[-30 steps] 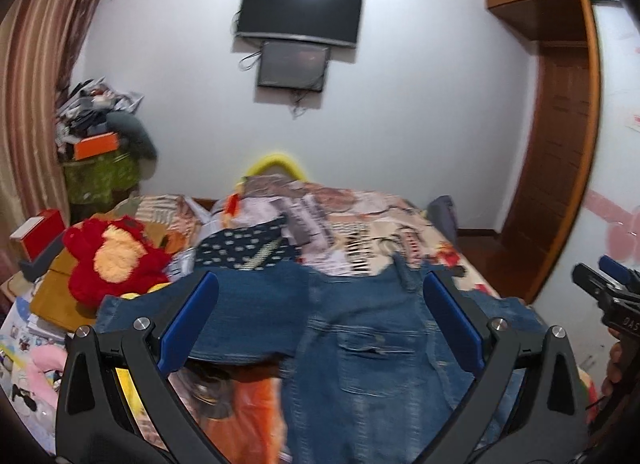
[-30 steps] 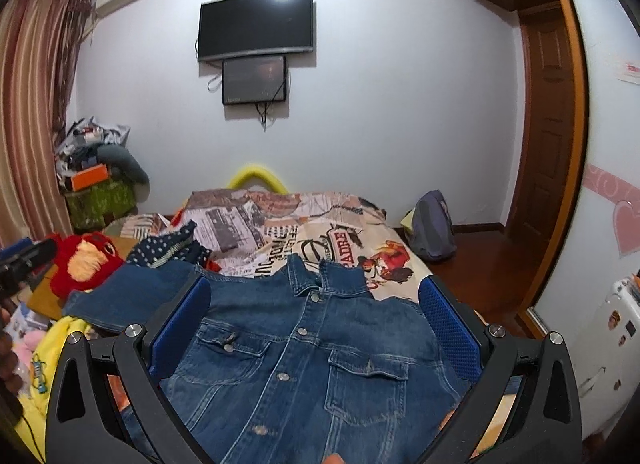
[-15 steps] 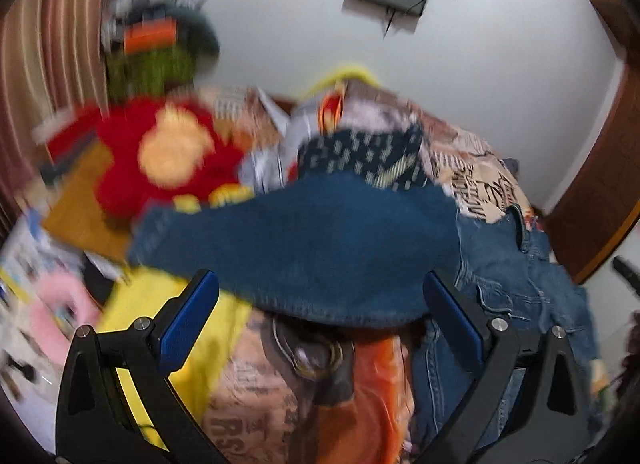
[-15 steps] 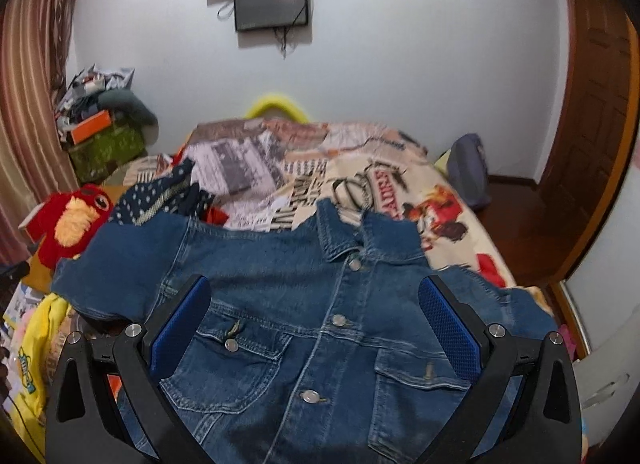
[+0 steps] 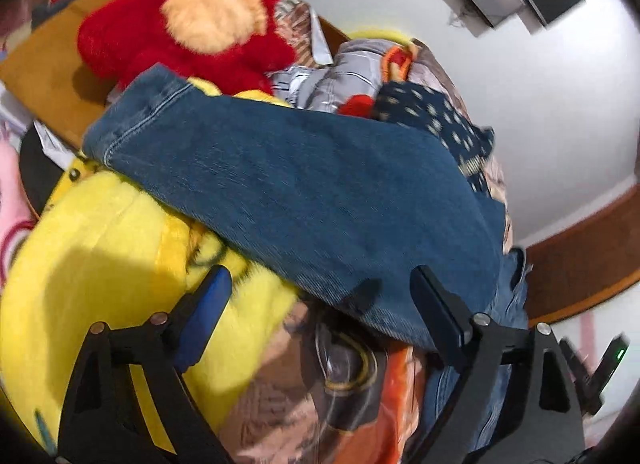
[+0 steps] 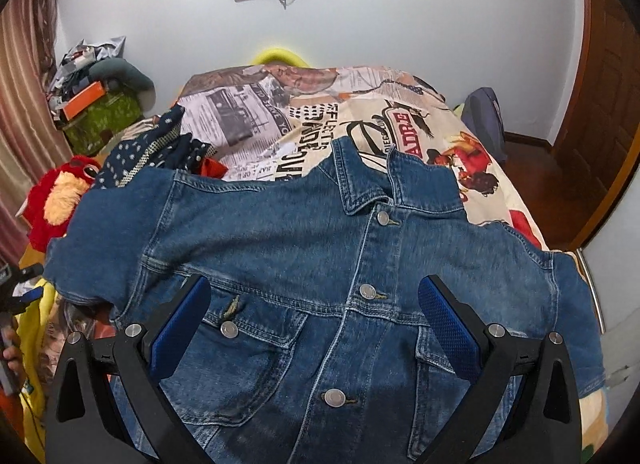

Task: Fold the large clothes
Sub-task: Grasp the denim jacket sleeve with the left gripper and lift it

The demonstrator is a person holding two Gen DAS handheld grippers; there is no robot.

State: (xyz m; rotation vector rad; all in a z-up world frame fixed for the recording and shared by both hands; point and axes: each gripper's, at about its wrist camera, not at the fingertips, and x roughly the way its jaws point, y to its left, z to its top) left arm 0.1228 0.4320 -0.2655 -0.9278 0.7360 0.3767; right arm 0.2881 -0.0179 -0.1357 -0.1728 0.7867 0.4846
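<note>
Denim jacket point(image 6: 320, 272) lies front-up, collar toward the far wall.

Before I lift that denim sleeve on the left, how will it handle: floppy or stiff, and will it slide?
The denim jacket probably drapes rather than holds shape: its left sleeve sags over the yellow plush. The cloth looks thick, so expect some weight and a soft fold, not a crisp one. It likely won't slide; the weave looks coarse. The left claw is open.

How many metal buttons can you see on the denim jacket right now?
4 on the denim jacket: three down the front placket, at the collar, mid-chest and lower, plus one on the left chest pocket flap. Others may be hidden behind the right gripper.
</note>
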